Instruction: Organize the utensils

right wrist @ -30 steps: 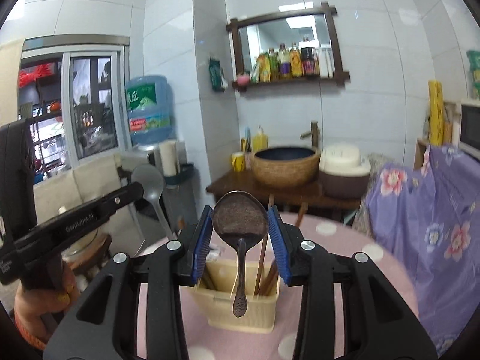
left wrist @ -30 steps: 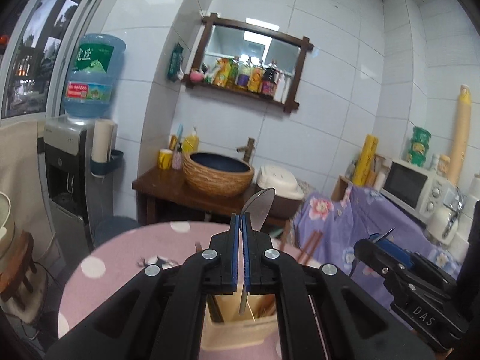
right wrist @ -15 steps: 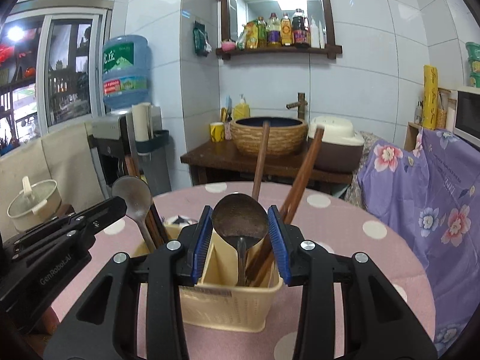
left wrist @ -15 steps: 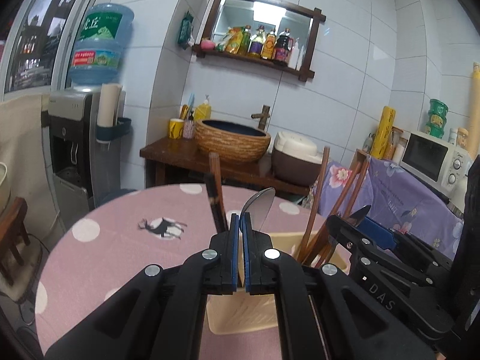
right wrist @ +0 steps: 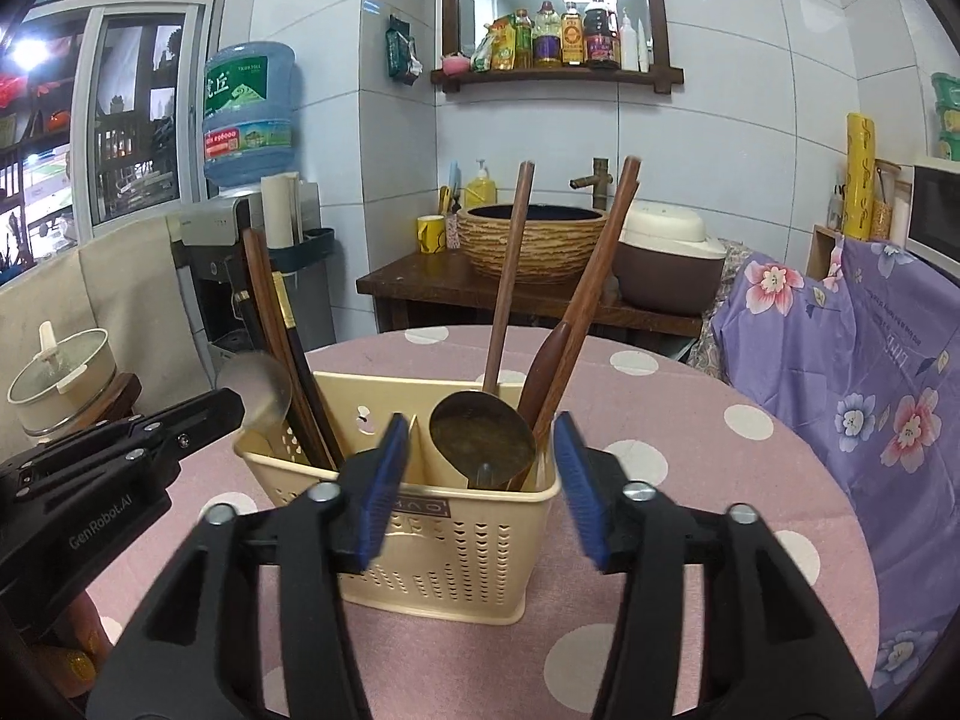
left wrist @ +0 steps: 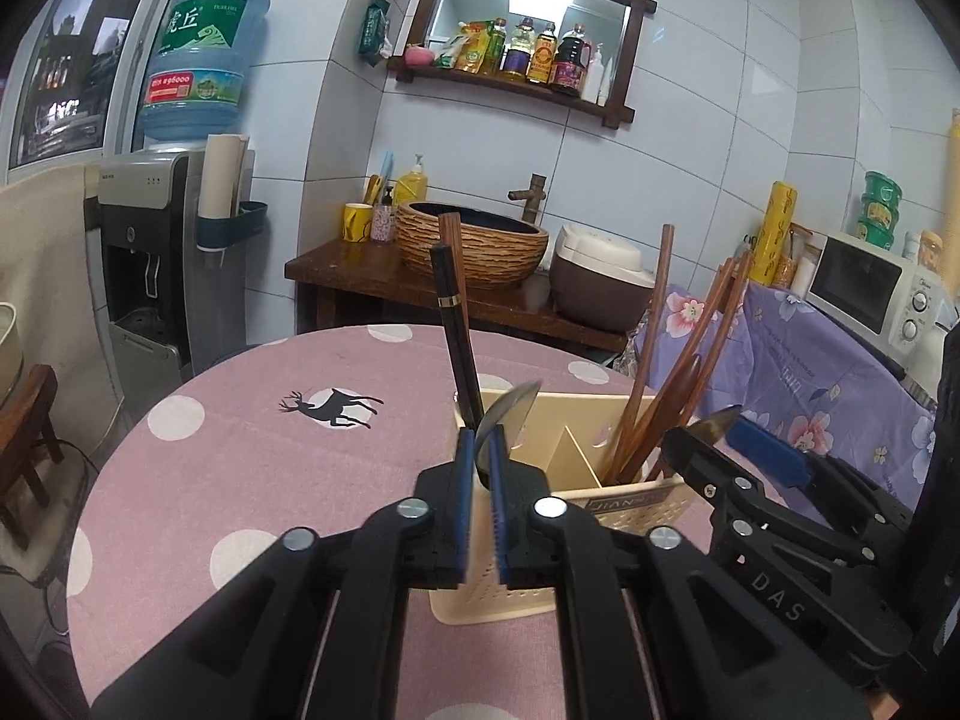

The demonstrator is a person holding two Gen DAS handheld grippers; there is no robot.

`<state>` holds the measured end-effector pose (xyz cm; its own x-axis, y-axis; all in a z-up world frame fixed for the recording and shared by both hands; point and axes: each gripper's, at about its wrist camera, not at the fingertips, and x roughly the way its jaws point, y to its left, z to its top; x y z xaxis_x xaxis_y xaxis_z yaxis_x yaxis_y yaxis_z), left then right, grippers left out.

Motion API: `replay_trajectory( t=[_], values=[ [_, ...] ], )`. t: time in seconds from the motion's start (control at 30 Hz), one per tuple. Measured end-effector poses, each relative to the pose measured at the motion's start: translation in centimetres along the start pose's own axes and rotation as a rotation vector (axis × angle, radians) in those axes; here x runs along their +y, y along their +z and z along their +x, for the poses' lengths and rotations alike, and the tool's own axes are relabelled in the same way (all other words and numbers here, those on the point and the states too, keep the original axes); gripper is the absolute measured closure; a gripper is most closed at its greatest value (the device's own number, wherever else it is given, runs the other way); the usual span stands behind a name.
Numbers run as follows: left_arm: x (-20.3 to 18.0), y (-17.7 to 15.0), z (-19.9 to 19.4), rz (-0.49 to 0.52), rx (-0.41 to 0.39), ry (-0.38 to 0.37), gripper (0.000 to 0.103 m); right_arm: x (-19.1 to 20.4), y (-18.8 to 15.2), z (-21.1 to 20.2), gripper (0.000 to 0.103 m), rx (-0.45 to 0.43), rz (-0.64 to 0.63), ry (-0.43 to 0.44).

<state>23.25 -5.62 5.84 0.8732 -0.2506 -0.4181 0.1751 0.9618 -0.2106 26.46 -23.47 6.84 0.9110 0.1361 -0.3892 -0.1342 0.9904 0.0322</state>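
The handles of both spoons are hidden inside the cream utensil caddy point(right wrist: 456, 546), which stands on the pink polka-dot tabletop point(right wrist: 708, 480). In the left wrist view the caddy's near wall is largely blocked by the left gripper point(left wrist: 480, 501), and the right gripper's far finger is cut off behind its own body. The caddy is split by a divider. Its left compartment holds dark chopsticks point(right wrist: 282, 348) and the silver spoon point(left wrist: 507, 417), bowl up; the right compartment holds wooden chopsticks point(right wrist: 600, 276), a wooden utensil and the bronze spoon point(right wrist: 483, 438), bowl up facing the camera. The left gripper's fingers point(left wrist: 462, 510) have just been opening and stand slightly apart, with the silver spoon's neck in the narrow gap; whether a pad touches it is hard to make out. The right gripper point(right wrist: 483, 495) has its fingers point(right wrist: 378, 495) spread wide after just opening, clear of the bronze spoon, which stands free between them
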Motion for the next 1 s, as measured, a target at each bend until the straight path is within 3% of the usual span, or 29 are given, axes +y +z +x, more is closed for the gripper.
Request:
replay_trajectory(
  t=[0.03, 0.1, 0.17, 0.27, 0.43, 0.53, 0.7, 0.8, 1.0],
  values=[
    [0.1, -0.1, -0.9, 0.001, -0.014, 0.001, 0.066, -0.1, -0.2, -0.9, 0.035, -0.017, 0.0, -0.001],
    [0.3, -0.8, -2.9, 0.011, -0.069, 0.021, 0.036, -0.3, -0.8, -2.8, 0.023, -0.039, -0.015, -0.008],
    [0.5, -1.9, -5.3, 0.042, -0.116, 0.045, 0.024, -0.4, -1.6, -4.5, 0.013, -0.044, -0.032, -0.027],
    [0.8, -3.6, -7.8, 0.088, -0.122, 0.046, 0.005, -0.8, -3.6, -7.4, 0.006, -0.025, -0.04, -0.054],
    [1.8, -8.1, -11.5, 0.067, -0.092, 0.031, 0.005, -1.1, -9.1, -12.8, 0.006, -0.026, 0.004, -0.055],
    [1.8, -11.1, -13.2, 0.088, -0.089, 0.087, 0.005, -0.8, -12.7, -15.9, 0.006, -0.056, 0.027, -0.106],
    [1.7, -15.4, -16.2, 0.103, -0.162, 0.117, 0.005, 0.0, -17.5, -19.4, 0.006, -0.061, 0.015, -0.126],
    [1.5, -16.4, -17.1, 0.132, -0.152, 0.12, 0.005, 0.1, -18.8, -20.9, 0.006, -0.073, 0.016, -0.147],
    [1.8, -17.1, -18.4, 0.097, -0.162, 0.108, 0.005, 0.6, -18.6, -22.4, 0.006, -0.109, 0.035, -0.103]
  ],
)
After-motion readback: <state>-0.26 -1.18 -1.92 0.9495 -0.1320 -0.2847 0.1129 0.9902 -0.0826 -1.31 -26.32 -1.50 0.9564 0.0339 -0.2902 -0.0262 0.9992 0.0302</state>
